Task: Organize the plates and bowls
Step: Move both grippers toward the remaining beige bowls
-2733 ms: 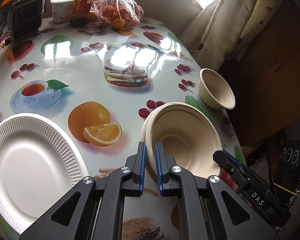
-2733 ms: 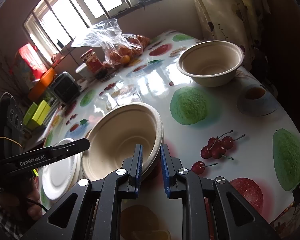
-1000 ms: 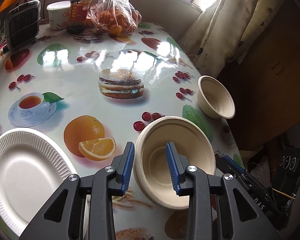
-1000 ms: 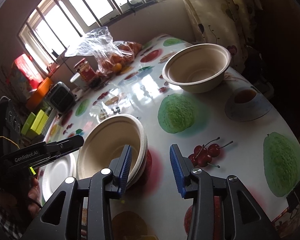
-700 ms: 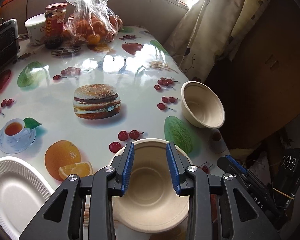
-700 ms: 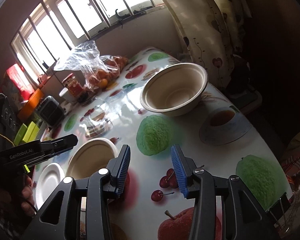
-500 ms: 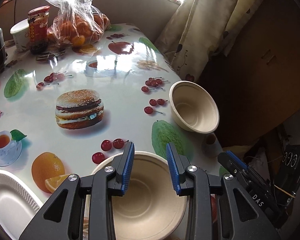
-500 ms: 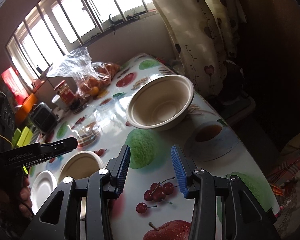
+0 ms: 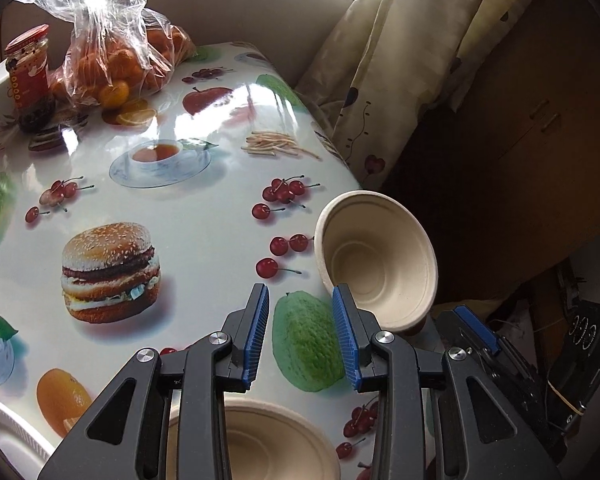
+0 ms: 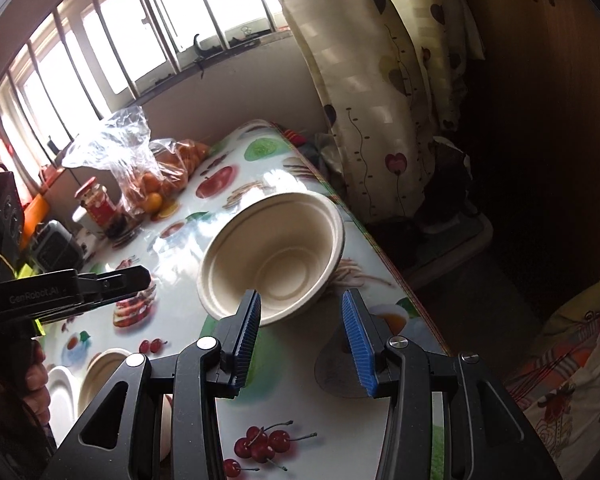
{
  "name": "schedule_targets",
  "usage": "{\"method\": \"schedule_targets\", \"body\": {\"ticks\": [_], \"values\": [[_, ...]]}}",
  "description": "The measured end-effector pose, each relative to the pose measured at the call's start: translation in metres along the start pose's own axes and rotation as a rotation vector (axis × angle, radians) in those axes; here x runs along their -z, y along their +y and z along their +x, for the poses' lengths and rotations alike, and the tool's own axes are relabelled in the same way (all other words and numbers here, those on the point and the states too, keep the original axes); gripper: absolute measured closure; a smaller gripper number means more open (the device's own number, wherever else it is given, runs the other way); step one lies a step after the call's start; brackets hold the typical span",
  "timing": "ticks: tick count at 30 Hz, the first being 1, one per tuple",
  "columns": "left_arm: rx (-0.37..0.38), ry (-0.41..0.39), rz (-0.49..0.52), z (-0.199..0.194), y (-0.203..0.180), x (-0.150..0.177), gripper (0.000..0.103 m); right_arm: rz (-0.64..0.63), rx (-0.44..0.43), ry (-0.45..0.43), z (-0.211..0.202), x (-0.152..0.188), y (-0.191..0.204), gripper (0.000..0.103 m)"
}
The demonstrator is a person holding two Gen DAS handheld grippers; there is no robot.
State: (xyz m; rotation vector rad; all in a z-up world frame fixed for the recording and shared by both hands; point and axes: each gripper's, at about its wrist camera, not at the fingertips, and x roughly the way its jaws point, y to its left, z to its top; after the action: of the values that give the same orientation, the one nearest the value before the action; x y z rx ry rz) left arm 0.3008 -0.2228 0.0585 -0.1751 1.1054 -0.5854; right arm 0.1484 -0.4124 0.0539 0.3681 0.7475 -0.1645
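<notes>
Now that you have let go of the stacked bowls (image 9: 260, 440) and drawn both tools away from them, the view has swung along the worktop (image 9: 204, 240) toward its far right edge. That worktop, covered in a glossy cloth printed with fruit, a burger and teacups, fills most of both views. The stacked bowls sit low in the left wrist view, partly behind the tool body, beside the white ribbed plate (image 9: 8, 436) at the bottom left corner; a second ago they lay right between the tips.

Your left hand-held gripper (image 9: 302, 336) is released, its blue pads apart with nothing between them but the printed green fruit. Your right hand-held gripper (image 10: 302, 338) is likewise released and empty. Its left tip appears just in front of the near rim of the single bowl (image 10: 274, 258), and no contact shows.

That single bowl is the task's next thing. It stands upright and empty close to the worktop's right edge, near the curtain (image 10: 372, 92), well apart from the stack. It looks much larger in the right wrist view than it did a moment ago, so you are closing in on it.

My reading: one stacking step is done, and the reach for the last loose bowl is under way. Take care at the rim, since the bowl is light and sits near the edge.

A bag of oranges (image 9: 112, 60) and a red-lidded jar (image 9: 28, 68) stand at the far end, out of the way.
</notes>
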Motion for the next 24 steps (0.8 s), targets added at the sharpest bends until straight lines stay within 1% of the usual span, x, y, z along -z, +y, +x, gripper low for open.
{"method": "schedule_targets", "body": {"ticks": [4,7,9,16,18,20,24], "values": [[-0.012,0.01,0.016,0.013,-0.005,-0.005,0.069,0.013,0.008,-0.001,0.008,-0.007,-0.007,0.061],[-0.015,0.03,-0.002,0.022,-0.003,-0.01,0.069,0.017,0.014,0.001,0.012,-0.01,-0.01,0.061],[-0.012,0.028,0.003,0.025,-0.005,-0.011,0.069,0.02,0.015,-0.001,0.014,-0.012,-0.013,0.061],[-0.04,0.036,0.025,0.037,-0.007,-0.019,0.069,0.029,0.017,0.015,0.026,-0.017,-0.019,0.062],[-0.045,0.045,0.03,0.04,-0.007,-0.02,0.069,0.027,0.015,0.018,0.029,-0.018,-0.019,0.063],[-0.045,0.047,0.029,0.042,-0.007,-0.021,0.069,0.024,0.013,0.024,0.031,-0.018,-0.019,0.068],[-0.04,0.054,0.024,0.044,-0.006,-0.022,0.07,0.025,0.01,0.026,0.034,-0.018,-0.019,0.071]]}}
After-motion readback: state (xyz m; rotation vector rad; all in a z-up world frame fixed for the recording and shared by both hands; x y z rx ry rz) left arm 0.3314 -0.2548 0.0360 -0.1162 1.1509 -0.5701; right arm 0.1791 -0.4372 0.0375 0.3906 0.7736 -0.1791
